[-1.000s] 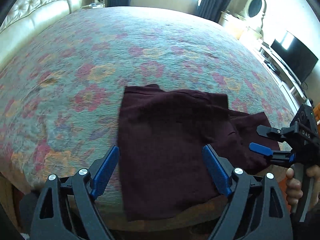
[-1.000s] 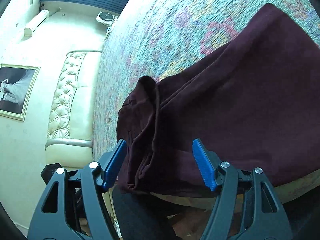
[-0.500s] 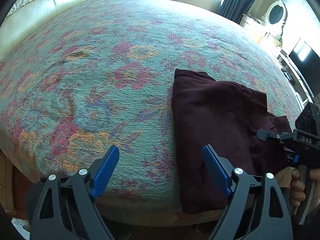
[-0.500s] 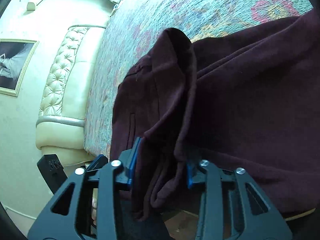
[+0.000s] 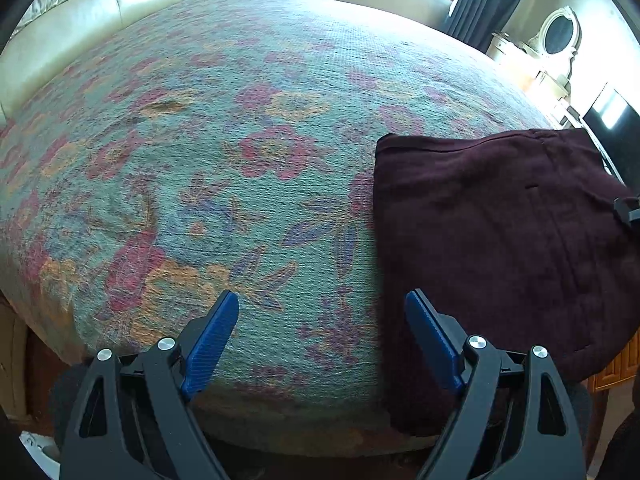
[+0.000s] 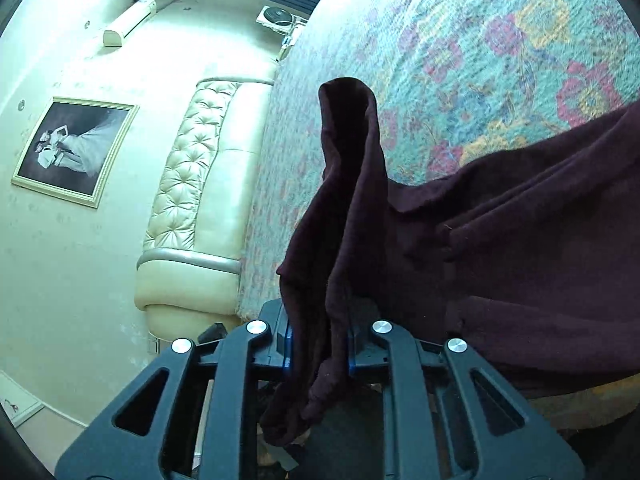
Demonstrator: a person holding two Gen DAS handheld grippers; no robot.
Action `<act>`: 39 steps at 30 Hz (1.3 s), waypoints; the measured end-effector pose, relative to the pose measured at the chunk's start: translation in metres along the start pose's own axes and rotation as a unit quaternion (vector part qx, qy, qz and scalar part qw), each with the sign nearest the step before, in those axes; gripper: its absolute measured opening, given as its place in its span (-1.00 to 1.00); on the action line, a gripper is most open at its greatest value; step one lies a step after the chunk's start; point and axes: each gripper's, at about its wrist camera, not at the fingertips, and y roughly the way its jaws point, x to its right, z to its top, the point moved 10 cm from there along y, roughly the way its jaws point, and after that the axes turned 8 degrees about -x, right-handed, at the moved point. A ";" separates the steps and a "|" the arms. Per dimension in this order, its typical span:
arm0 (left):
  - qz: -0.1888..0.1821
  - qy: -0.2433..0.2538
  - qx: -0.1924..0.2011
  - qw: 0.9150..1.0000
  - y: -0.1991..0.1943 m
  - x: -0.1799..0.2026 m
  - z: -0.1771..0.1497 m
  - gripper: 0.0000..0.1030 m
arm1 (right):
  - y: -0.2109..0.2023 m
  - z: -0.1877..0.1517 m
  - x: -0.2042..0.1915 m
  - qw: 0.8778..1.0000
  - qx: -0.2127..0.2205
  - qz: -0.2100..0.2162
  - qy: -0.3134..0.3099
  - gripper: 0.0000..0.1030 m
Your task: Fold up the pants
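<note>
Pants (image 5: 500, 240), dark maroon, folded, lying at near right edge of floral bedspread (image 5: 240, 140); lower edge draped over bed's side. Left gripper (image 5: 322, 336) spread wide, blue pads (image 5: 210, 338) empty, hovering over bare bedspread just left of pants, not touching fabric. Right gripper (image 6: 318, 344) clamped on a bunched fold of pants (image 6: 348, 208), cloth rising in a peak above jaws. Cream tufted headboard (image 6: 192, 184) beyond; framed picture (image 6: 74, 148) on wall.

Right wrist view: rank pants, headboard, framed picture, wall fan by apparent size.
1. Pants, though nearest the camera, clamped in the right tongs
2. Tufted headboard
3. Framed picture
4. Wall fan
</note>
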 end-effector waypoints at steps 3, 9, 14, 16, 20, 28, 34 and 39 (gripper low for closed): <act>-0.001 0.005 -0.004 1.000 0.002 0.002 -0.001 0.64 | -0.022 0.006 -0.005 1.000 0.014 0.009 -0.005 -0.67; -0.005 0.011 -0.006 1.000 0.004 0.007 -0.003 0.64 | -0.059 0.014 -0.005 0.999 0.047 0.008 -0.009 -0.67; -0.011 0.012 -0.012 1.000 0.009 0.010 -0.005 0.64 | -0.089 0.019 0.017 0.997 0.072 -0.003 -0.001 -0.67; -0.014 0.013 -0.014 1.000 0.010 0.012 -0.006 0.64 | -0.100 0.023 0.031 0.996 0.084 -0.007 0.009 -0.67; -0.016 0.016 -0.018 1.000 0.013 0.017 -0.008 0.64 | -0.120 0.028 0.065 0.994 0.102 -0.020 0.039 -0.67; -0.022 0.022 -0.025 0.999 0.018 0.026 -0.011 0.64 | -0.134 0.027 0.135 0.986 0.123 -0.001 0.113 -0.68; -0.035 0.027 -0.034 0.998 0.023 0.038 -0.014 0.64 | -0.133 0.019 0.176 0.980 0.127 0.012 0.152 -0.69; -0.045 0.036 -0.041 0.997 0.028 0.052 -0.016 0.64 | -0.136 0.013 0.188 0.977 0.128 0.032 0.169 -0.70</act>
